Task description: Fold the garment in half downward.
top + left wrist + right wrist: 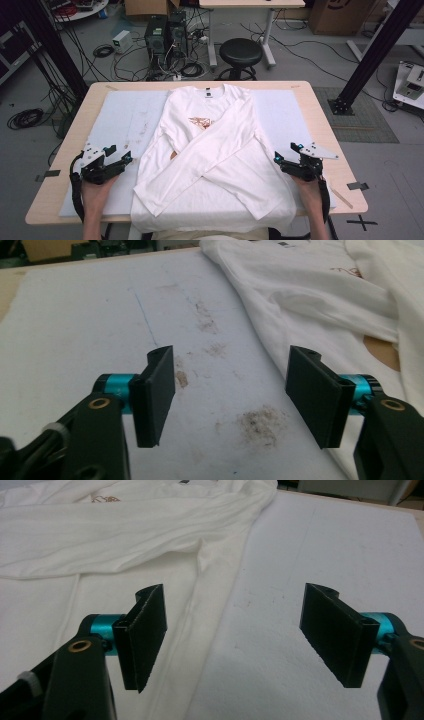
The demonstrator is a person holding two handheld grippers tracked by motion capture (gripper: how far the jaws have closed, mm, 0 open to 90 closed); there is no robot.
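- We see a white long-sleeved shirt (pixel 215 150) lying flat on the table's white mat (pixel 120 115), sleeves crossed over its front.
- Our left gripper (pixel 122 161) rests just left of it, jaws wide, empty.
- Our right gripper (pixel 285 157) rests at its right edge, likewise wide, empty.

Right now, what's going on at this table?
A person is partway through folding a white long-sleeved shirt laid flat on a white mat on the wooden table. Both sleeves are already crossed over the chest. The left gripper sits over the mat just off the shirt's left edge, the right gripper at its right edge. Both have jaws open with nothing between them, and neither is touching the cloth. The mat shows brown stains near the left gripper.
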